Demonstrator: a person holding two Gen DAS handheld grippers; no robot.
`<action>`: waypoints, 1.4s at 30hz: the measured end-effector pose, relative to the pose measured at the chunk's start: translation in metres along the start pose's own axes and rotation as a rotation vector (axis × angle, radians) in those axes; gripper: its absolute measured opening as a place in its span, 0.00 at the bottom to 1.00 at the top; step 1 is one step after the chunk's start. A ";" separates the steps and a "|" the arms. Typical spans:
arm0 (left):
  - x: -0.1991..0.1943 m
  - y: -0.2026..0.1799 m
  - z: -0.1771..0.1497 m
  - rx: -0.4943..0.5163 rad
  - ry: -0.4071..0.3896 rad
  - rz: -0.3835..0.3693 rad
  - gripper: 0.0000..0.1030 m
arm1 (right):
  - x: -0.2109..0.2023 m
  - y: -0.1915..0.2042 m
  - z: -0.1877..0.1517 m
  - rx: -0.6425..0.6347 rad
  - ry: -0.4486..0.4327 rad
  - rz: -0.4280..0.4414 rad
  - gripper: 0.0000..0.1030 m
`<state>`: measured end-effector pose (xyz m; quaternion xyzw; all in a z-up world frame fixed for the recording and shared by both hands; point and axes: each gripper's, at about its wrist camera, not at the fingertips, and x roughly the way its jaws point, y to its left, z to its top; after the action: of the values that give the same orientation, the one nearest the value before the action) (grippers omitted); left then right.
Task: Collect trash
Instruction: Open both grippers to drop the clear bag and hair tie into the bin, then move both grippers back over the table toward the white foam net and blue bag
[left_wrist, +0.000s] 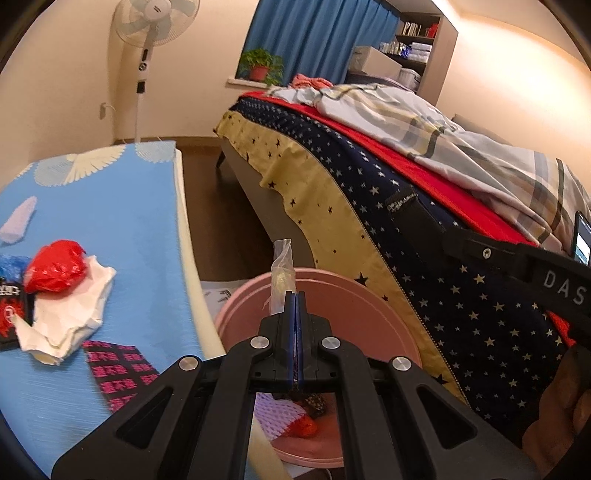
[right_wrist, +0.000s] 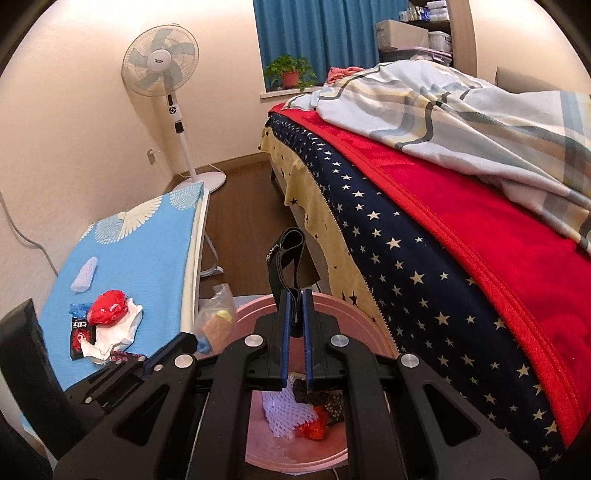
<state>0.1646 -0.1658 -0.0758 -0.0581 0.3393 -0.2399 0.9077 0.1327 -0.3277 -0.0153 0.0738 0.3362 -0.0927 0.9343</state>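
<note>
My left gripper is shut on a clear plastic wrapper that sticks up past its tips, over the near-left rim of the pink basin. In the right wrist view that gripper holds the clear bag beside the table edge. My right gripper is shut on a black strap looping upward, above the basin. White foam net and a red wrapper lie in the basin. A red bag, crumpled white paper and a pink-printed wrapper lie on the blue-covered table.
A bed with a starred cover and red blanket runs close along the basin's right side. A standing fan is at the far wall. A white foam piece and a black-red packet also lie on the table. A hand shows at lower right.
</note>
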 end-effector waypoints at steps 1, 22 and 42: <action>0.003 -0.001 -0.001 0.001 0.015 -0.010 0.00 | 0.001 0.000 0.000 0.001 0.005 0.000 0.11; -0.035 0.024 0.000 -0.008 -0.037 0.067 0.13 | -0.018 0.004 0.003 0.035 -0.065 0.063 0.19; -0.169 0.117 0.092 -0.051 -0.197 0.210 0.13 | -0.067 0.109 0.044 -0.078 -0.164 0.373 0.18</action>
<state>0.1598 0.0118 0.0626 -0.0687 0.2590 -0.1278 0.9549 0.1335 -0.2223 0.0691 0.0908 0.2427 0.0893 0.9617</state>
